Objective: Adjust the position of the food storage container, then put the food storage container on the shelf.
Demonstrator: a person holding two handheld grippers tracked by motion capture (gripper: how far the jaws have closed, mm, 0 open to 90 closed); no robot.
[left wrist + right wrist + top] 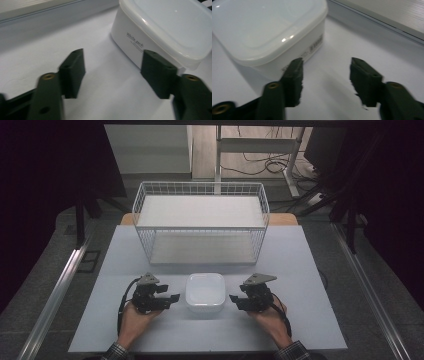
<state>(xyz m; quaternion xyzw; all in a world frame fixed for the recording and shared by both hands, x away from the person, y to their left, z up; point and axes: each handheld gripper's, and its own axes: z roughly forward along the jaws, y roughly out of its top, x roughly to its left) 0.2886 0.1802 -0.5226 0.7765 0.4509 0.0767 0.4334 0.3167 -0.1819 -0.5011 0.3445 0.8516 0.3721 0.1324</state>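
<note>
A white lidded plastic box [205, 291] sits on the table's near middle, between my two grippers. My left gripper [172, 296] lies just left of it, jaws pointing right at the box. In the left gripper view the box [162, 32] is at upper right and the gripper [113, 72] stands open, bare table between its jaws; one pad [157, 72] is close in front of the box wall. My right gripper [233, 298] lies just right of the box. The right gripper view has the box [267, 32] at upper left and the gripper [325, 80] open, empty.
A white wire basket rack [201, 222] with two shelves stands behind the box, at the table's far middle. The pale table [300, 320] has bare room at both sides. A chair and cables are on the floor beyond.
</note>
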